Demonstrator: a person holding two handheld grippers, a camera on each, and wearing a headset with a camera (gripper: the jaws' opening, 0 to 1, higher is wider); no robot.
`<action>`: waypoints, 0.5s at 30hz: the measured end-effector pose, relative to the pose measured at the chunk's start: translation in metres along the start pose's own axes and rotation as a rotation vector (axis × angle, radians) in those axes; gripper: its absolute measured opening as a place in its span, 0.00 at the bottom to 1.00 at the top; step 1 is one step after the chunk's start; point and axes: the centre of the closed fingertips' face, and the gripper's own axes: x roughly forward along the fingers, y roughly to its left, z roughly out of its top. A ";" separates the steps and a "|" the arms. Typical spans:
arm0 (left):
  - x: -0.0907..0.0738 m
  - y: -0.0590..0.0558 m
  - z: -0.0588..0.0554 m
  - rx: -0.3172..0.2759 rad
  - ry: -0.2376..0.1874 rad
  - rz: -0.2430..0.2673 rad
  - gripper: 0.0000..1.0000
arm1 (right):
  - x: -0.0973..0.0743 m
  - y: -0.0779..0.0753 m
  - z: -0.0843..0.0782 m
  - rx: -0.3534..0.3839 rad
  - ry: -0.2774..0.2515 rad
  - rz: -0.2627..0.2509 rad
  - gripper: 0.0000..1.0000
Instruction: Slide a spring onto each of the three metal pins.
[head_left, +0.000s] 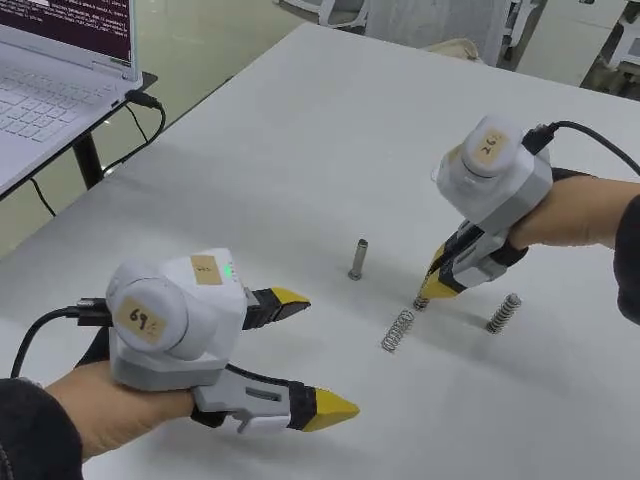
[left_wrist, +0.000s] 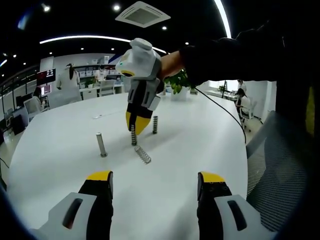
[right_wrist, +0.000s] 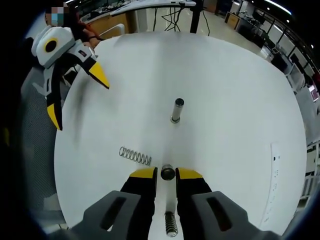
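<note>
A bare metal pin (head_left: 358, 259) (left_wrist: 101, 144) (right_wrist: 176, 110) stands upright mid-table. To its right a second pin (head_left: 421, 302) (left_wrist: 133, 138) (right_wrist: 167, 173) stands under my right gripper (head_left: 432, 292) (left_wrist: 134, 126) (right_wrist: 166, 173), whose jaws are closed around its top; coils seem to wrap this pin. One loose spring (head_left: 397, 330) (left_wrist: 143, 154) (right_wrist: 135, 155) lies beside that pin. Another spring (head_left: 503, 313) (left_wrist: 155, 124) (right_wrist: 170, 223) lies just behind the right gripper. My left gripper (head_left: 315, 352) (left_wrist: 156, 180) (right_wrist: 78, 100) hovers open and empty near the table's front.
The white table (head_left: 300, 150) stretches far back. An open laptop (head_left: 60, 60) with a black cable (head_left: 147, 100) sits on a side stand at the upper left, beyond the table edge. People and desks stand far off in the left gripper view.
</note>
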 end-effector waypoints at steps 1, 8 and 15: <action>0.000 0.000 0.000 0.000 0.001 0.000 0.64 | 0.000 0.000 0.000 0.001 -0.003 -0.001 0.14; 0.003 -0.001 0.000 0.003 0.006 -0.005 0.64 | -0.004 0.000 0.000 0.016 -0.022 -0.007 0.20; 0.007 0.001 0.002 0.015 0.015 -0.014 0.63 | -0.014 -0.002 -0.001 0.038 -0.050 -0.026 0.25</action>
